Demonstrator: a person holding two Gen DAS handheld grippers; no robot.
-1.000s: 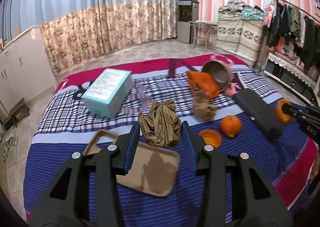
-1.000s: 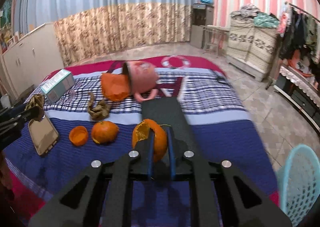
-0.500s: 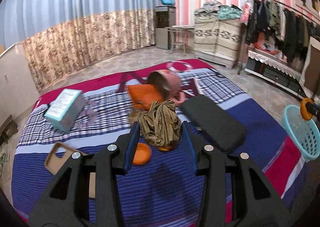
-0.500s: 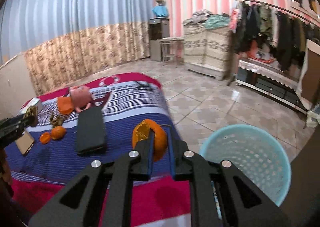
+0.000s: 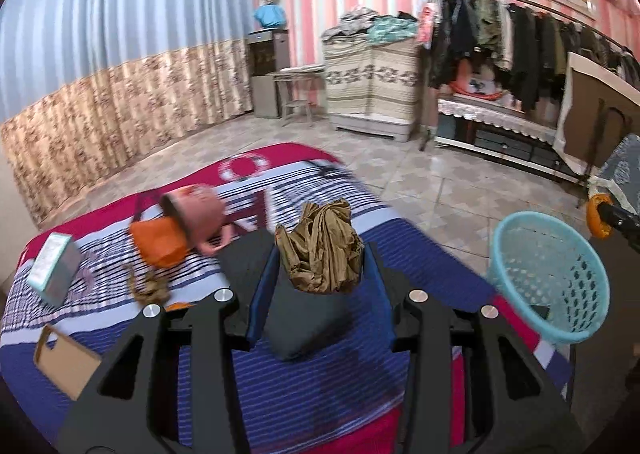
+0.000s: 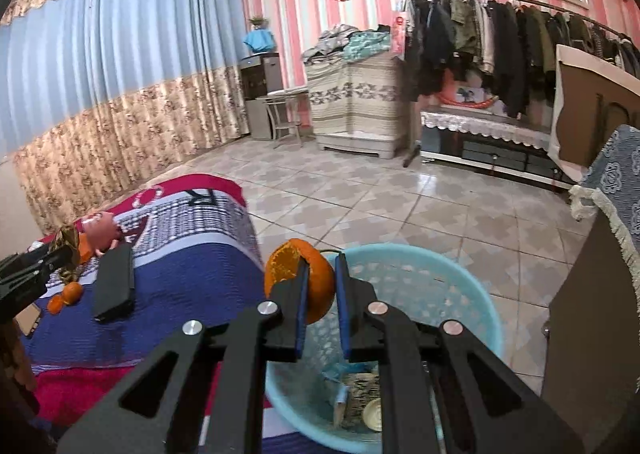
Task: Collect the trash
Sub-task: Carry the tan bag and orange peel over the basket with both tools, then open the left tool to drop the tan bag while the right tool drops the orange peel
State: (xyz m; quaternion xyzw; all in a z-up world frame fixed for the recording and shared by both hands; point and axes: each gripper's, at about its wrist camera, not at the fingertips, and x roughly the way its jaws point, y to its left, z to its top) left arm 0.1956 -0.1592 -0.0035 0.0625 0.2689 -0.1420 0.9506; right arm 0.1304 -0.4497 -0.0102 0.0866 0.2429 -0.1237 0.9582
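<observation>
My left gripper (image 5: pixel 320 254) is shut on a crumpled brown paper wad (image 5: pixel 322 248) and holds it above the striped bed (image 5: pixel 340 386). My right gripper (image 6: pixel 320 274) is shut on an orange peel (image 6: pixel 316 278) and holds it over the light blue mesh basket (image 6: pixel 464 286), which has some trash at its bottom. In the left wrist view the basket (image 5: pixel 548 274) stands on the floor to the right of the bed, with the right gripper's peel (image 5: pixel 597 215) just beyond it.
On the bed lie a black pad (image 5: pixel 256 262), a tipped pink mug (image 5: pixel 198 214), an orange bag (image 5: pixel 160 240), a teal box (image 5: pixel 54 268), a brown scrap (image 5: pixel 150 288) and a tan tray (image 5: pixel 66 362). A clothes rack (image 6: pixel 512 34) and a dark cabinet (image 6: pixel 592 326) stand to the right.
Both grippers have swung right, away from the bed's middle. The right gripper with the peel has come over the basket; the left, still holding the paper wad, now faces the basket.
</observation>
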